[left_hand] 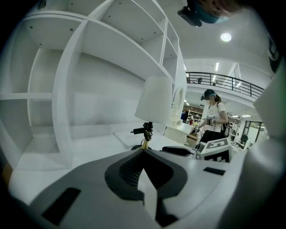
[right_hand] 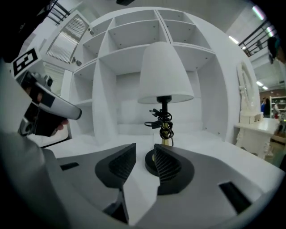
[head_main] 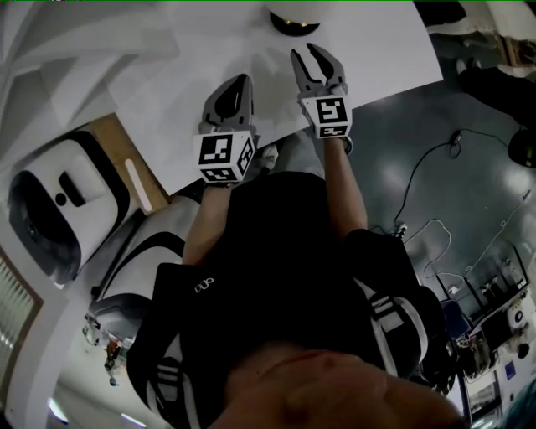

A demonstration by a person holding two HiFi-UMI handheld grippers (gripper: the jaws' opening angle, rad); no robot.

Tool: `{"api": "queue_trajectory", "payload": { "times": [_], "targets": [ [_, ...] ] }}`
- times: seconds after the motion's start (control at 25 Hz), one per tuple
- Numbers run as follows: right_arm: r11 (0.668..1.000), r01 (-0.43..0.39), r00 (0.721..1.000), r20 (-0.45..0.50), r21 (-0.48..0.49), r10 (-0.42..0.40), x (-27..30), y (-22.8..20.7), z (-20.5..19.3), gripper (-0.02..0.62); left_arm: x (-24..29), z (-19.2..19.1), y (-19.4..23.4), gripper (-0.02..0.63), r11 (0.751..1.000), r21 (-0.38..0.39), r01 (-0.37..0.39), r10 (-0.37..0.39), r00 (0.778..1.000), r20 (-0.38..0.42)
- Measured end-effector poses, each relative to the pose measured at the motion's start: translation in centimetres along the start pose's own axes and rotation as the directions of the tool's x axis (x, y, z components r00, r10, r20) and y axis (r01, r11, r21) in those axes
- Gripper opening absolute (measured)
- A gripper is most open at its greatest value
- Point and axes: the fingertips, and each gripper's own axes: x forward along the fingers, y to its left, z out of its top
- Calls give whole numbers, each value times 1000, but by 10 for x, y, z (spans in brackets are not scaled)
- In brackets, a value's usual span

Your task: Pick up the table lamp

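Note:
The table lamp stands on the white table point(head_main: 368, 59) in front of both grippers. In the right gripper view I see its white cone shade point(right_hand: 163, 74), a dark stem with a bundled black cord point(right_hand: 162, 121) and a round black base point(right_hand: 151, 163). My right gripper point(right_hand: 145, 154) is open, nothing between its pads, a short way from the base. The head view shows the lamp point(head_main: 293, 17) at the top edge, with the right gripper point(head_main: 316, 57) nearest it. My left gripper point(head_main: 239, 84) trails behind, left of it, jaws together and empty. The left gripper view shows the lamp point(left_hand: 154, 100) farther off.
White open shelving point(right_hand: 111, 67) rises behind the lamp. The table's near edge runs under my wrists. A white and black machine point(head_main: 59, 209) and a wooden board point(head_main: 126, 167) sit at the left. Cables point(head_main: 435, 167) lie on the dark floor. A person point(left_hand: 213, 118) stands far behind.

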Motion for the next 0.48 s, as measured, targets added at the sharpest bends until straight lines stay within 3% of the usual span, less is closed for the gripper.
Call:
{"api": "queue_trajectory", "payload": {
  "times": [0.12, 0.48],
  "targets": [
    [999, -10, 1000, 1, -31, 10, 15, -11, -7, 124, 6, 3, -1, 11, 1000, -8, -15, 15, 1000, 5],
    [1000, -28, 1000, 12, -6, 28, 51, -38, -3, 152, 19, 5, 0, 11, 998, 4, -58, 58, 998, -14]
  ]
}}
